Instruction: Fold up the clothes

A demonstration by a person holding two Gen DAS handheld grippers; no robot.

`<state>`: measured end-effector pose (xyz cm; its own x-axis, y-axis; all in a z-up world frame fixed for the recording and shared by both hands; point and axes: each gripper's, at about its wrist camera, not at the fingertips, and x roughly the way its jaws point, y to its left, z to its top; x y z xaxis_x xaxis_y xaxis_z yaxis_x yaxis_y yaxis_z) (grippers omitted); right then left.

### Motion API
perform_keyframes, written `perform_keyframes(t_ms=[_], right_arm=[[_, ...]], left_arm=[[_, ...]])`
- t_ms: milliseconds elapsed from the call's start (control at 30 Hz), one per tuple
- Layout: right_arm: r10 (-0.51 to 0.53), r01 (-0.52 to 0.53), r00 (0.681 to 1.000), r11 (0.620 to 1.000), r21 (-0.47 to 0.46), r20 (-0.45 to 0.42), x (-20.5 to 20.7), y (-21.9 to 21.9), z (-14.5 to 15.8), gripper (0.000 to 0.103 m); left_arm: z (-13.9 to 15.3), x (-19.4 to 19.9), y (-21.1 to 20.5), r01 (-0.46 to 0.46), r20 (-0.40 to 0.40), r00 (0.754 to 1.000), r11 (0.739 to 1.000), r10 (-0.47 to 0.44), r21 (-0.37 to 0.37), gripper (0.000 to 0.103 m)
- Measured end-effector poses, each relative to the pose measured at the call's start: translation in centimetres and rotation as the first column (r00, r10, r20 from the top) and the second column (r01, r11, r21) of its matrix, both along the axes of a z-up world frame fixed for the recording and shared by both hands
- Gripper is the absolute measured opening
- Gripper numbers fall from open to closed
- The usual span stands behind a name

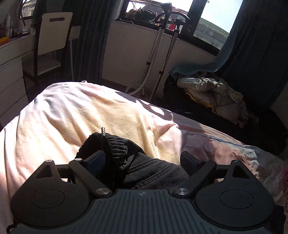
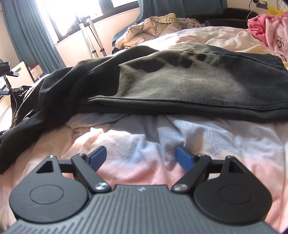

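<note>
Dark trousers (image 2: 180, 86) are lying across a bed covered by a pale pink sheet (image 2: 136, 162), spread wide in the right wrist view with one stitched hem running along the near edge. The cloth is being lit by strong sun, and finger-like shadows are being cast on its upper part. At the far left of that view the fabric is bunching into folds. In the left wrist view the ribbed waistband (image 1: 111, 145) of the trousers is seen bunched up, with a drawcord tip (image 1: 103, 132) standing up from it.

The left gripper (image 1: 142, 159) is being held with its jaws wide apart; the waistband and dark cloth are lying between them, the ribbed part close against the left-hand pad, though no squeezing is shown. The right gripper (image 2: 140, 156) is likewise being held wide, with only bare sheet between its blue pads (image 2: 98, 156), just short of the trousers' hem.

Beyond the bed, a pile of light clothes (image 1: 212, 90) is lying on a dark seat beside a blue curtain (image 1: 255, 45). A garment steamer (image 1: 162, 54) is standing below the window (image 1: 216, 16), and a chair (image 1: 52, 36) is placed by white drawers (image 1: 10, 77). A pink blanket (image 2: 266, 27) is heaped at the far right of the bed in the right wrist view.
</note>
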<state>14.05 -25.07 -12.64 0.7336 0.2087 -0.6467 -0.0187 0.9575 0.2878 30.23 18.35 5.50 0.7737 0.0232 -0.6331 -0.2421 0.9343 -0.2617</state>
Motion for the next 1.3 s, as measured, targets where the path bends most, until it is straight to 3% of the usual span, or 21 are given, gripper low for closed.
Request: perform_keyframes(t_ms=[67, 167, 300, 400, 600, 800, 900, 1000, 1067, 1100, 1167, 1233, 1267, 1300], right_arm=[[-0.007, 0.007, 1.0, 1.0, 0.0, 0.011, -0.5, -0.2, 0.4, 0.085], [-0.022, 0.022, 0.999, 1.0, 0.012, 0.026, -1.3, -0.6, 1.0, 0.085], [-0.032, 0.03, 0.999, 0.999, 0.037, 0.043, -2.3, -1.1, 1.8, 0.085], [-0.036, 0.034, 0.999, 0.998, 0.047, 0.041, -3.0, -1.1, 2.1, 0.085], [-0.064, 0.062, 0.998, 0.995, 0.076, 0.024, -4.1, -1.8, 2.3, 0.085], [-0.09, 0.088, 0.996, 0.991, 0.103, 0.009, -4.0, -2.4, 1.9, 0.085], [-0.082, 0.082, 0.997, 0.993, 0.09, -0.004, -3.6, -2.1, 1.5, 0.085], [-0.07, 0.07, 0.998, 0.995, 0.071, -0.008, -3.4, -1.7, 1.3, 0.085], [-0.068, 0.068, 0.998, 0.995, 0.067, -0.01, -3.3, -1.6, 1.1, 0.085], [-0.067, 0.068, 0.998, 0.995, 0.068, -0.011, -3.2, -1.6, 1.1, 0.085], [-0.068, 0.068, 0.998, 0.996, 0.064, -0.012, -3.1, -1.6, 1.0, 0.085], [-0.068, 0.069, 0.998, 0.996, 0.058, -0.016, -3.0, -1.6, 0.9, 0.085], [-0.068, 0.069, 0.998, 0.996, 0.056, -0.019, -2.9, -1.6, 0.8, 0.085], [-0.068, 0.069, 0.997, 0.996, 0.053, -0.021, -2.9, -1.6, 0.8, 0.085]], left_arm=[[1.3, -3.1, -1.4, 0.017, 0.024, 1.0, 1.0, -0.017, -0.021, 0.093], [1.9, -8.4, -3.1, 0.058, 0.054, 0.997, 0.987, -0.05, -0.151, 0.094], [0.0, -15.3, -4.5, 0.096, 0.091, 0.993, 0.941, -0.07, -0.324, 0.094], [-3.3, -17.9, -4.8, 0.062, 0.037, 0.998, 0.894, -0.051, -0.444, 0.094], [-10.5, -18.4, -3.5, -0.063, -0.145, 0.989, 0.828, -0.022, -0.557, 0.094], [-15.2, -17.2, -1.6, -0.178, -0.242, 0.97, 0.762, 0.029, -0.623, 0.092], [-16.3, -16.3, -0.9, -0.247, -0.275, 0.957, 0.748, 0.09, -0.616, 0.082], [-16.8, -15.8, 0.0, -0.287, -0.269, 0.952, 0.73, 0.146, -0.621, 0.06], [-16.7, -15.9, 0.5, -0.298, -0.251, 0.952, 0.726, 0.176, -0.62, 0.039], [-16.5, -16.0, 0.7, -0.301, -0.238, 0.952, 0.725, 0.192, -0.619, 0.034], [-15.9, -16.4, 1.0, -0.289, -0.191, 0.957, 0.729, 0.217, -0.62, 0.023], [-14.5, -17.1, 1.3, -0.263, -0.117, 0.963, 0.74, 0.245, -0.619, 0.02], [-13.7, -17.6, 1.7, -0.245, -0.07, 0.962, 0.73, 0.263, -0.638, 0.018], [-12.9, -18.2, 2.4, -0.225, -0.024, 0.958, 0.698, 0.285, -0.68, 0.018]])
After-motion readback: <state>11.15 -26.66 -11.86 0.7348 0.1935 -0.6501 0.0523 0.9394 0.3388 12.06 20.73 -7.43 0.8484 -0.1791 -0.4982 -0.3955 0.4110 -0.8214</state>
